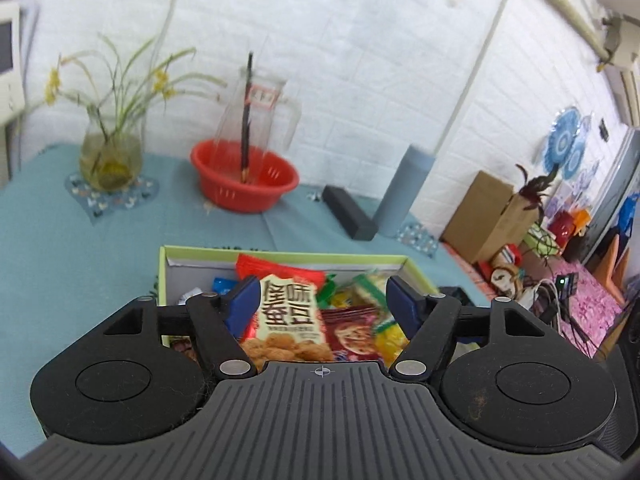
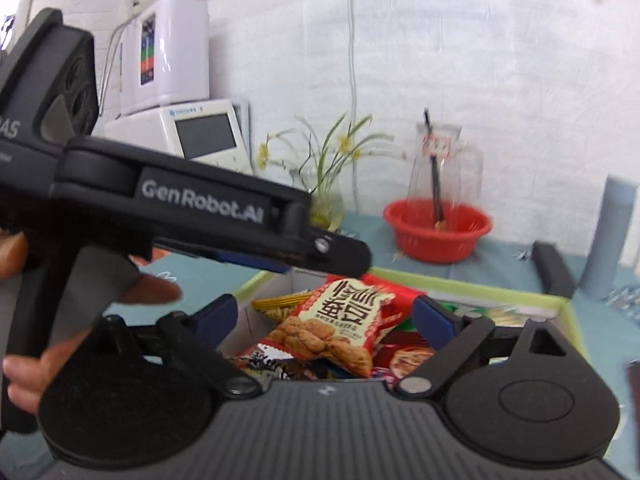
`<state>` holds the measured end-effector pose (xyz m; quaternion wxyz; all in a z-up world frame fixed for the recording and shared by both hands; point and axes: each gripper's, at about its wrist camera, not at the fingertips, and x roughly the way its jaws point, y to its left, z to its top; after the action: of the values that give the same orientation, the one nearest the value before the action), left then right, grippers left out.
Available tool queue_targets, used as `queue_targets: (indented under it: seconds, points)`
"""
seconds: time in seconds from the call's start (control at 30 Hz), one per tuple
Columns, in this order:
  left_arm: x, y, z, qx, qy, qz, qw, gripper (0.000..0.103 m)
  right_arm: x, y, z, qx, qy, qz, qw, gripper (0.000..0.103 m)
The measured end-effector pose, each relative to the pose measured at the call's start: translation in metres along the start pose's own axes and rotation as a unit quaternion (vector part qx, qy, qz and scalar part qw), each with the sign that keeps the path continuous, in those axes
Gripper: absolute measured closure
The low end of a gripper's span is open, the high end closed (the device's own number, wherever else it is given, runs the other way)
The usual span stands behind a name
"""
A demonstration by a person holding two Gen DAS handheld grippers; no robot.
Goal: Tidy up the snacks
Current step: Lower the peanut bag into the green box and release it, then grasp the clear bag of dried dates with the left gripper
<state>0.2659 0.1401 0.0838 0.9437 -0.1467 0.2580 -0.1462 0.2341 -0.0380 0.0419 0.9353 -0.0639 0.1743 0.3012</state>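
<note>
You see a lime-green-rimmed box (image 1: pixel 416 266) on the teal bench (image 1: pixel 80 260); behind the box stands a red basket (image 1: pixel 244 178), inside it a cream-and-red snack bag (image 1: pixel 288 316).

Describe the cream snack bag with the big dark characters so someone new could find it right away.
Start at the green-rimmed box on the teal tablecloth, in front of the red basket. The cream snack bag lies on top of the heap of packets inside. Unlike its neighbours, it has large dark characters and golden-brown fried pieces pictured below them.
</note>
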Motion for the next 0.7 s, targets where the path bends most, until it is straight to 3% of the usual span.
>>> queue_targets:
  seconds: [0.13, 0.23, 0.5, 0.7]
  points:
    - [-0.03, -0.023, -0.021, 0.011, -0.013, -0.004, 0.9998, 0.037, -0.054, 0.004, -0.024, -0.009, -0.002, -0.035, 0.999, 0.01]
    - [-0.039, -0.036, -0.05, 0.01, -0.002, -0.008, 0.9999, 0.036, -0.084, -0.001, -0.049, 0.018, 0.017, -0.054, 0.998, 0.01]
    - [-0.016, -0.056, -0.127, -0.021, 0.095, -0.008, 0.9952, 0.038, -0.123, -0.021, -0.115, 0.106, 0.074, -0.088, 0.988, 0.01]
    - [-0.001, -0.083, -0.123, -0.006, 0.11, -0.036, 0.9933, 0.044, -0.12, -0.037, -0.122, 0.1, 0.078, -0.104, 0.987, 0.01]
